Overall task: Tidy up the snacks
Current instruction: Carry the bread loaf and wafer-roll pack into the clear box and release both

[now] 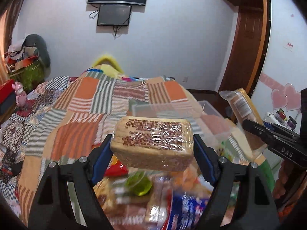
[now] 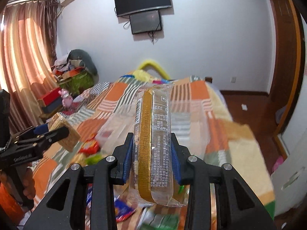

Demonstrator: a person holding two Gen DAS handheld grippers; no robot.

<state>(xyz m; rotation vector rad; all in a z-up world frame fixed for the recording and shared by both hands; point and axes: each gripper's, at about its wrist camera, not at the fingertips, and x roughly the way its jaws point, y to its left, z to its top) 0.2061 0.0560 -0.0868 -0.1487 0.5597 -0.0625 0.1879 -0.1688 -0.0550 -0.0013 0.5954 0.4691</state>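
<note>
Left wrist view looks across the patchwork bedspread (image 1: 80,103), where a clear plastic bin (image 1: 172,109) sits beyond a blurred heap of snack packets (image 1: 145,191). Above that heap the left gripper (image 1: 152,149) clamps a wrapped block of wafer biscuits (image 1: 151,141) — label up. Alongside, the right gripper (image 2: 151,161) grips a long gold-striped cake packet (image 2: 151,140) — held lengthwise, above the bed.

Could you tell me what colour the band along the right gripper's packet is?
Gold, clearest in the right wrist view: ribbed band.
</note>
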